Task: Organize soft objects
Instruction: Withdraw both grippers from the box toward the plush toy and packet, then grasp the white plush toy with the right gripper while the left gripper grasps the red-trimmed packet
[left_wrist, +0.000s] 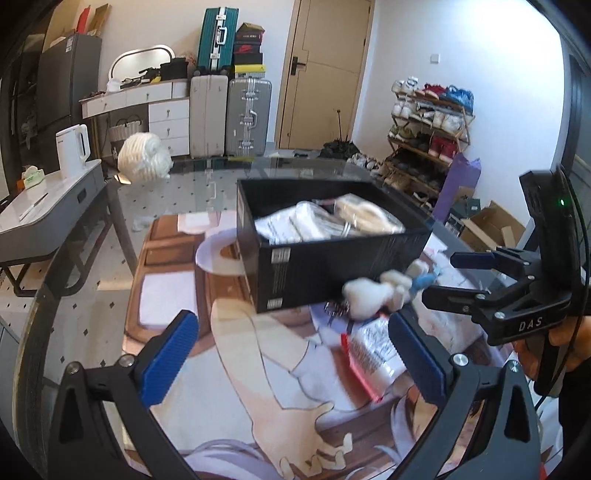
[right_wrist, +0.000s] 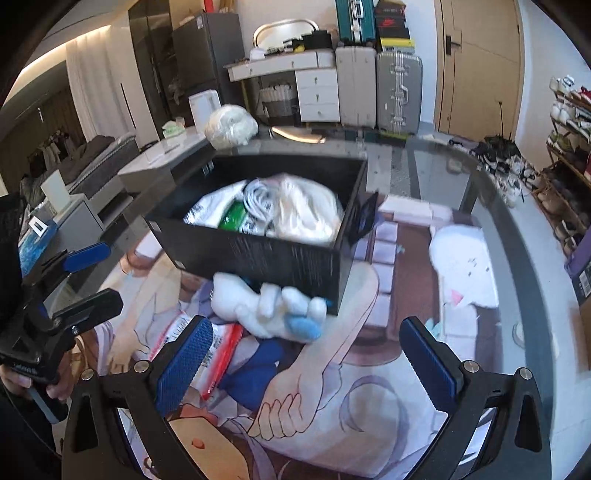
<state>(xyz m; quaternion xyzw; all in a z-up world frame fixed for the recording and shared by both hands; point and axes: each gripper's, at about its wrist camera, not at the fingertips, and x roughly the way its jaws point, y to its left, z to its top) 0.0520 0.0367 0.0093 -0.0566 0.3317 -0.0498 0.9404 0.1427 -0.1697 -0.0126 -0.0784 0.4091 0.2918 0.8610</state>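
Observation:
A black box (left_wrist: 325, 266) (right_wrist: 258, 254) stands on the printed table mat, filled with white bagged soft items (left_wrist: 314, 221) (right_wrist: 288, 206). In front of its near wall lies a white plush toy with a blue part (left_wrist: 373, 293) (right_wrist: 258, 306), resting on a clear bag with a red strip (left_wrist: 369, 347) (right_wrist: 218, 343). My left gripper (left_wrist: 295, 358) (right_wrist: 92, 278) is open, with nothing between its fingers, left of the toy. My right gripper (right_wrist: 306, 363) (left_wrist: 458, 278) is open too, just short of the toy, and touches nothing.
The mat covers a glass table (right_wrist: 491, 206). A white fluffy bundle (left_wrist: 144, 155) (right_wrist: 231, 125) sits at the table's far edge. A white soft piece (right_wrist: 461, 258) lies right of the box. A grey side table with a kettle (left_wrist: 72, 149) stands left; a shoe rack (left_wrist: 428, 129) stands right.

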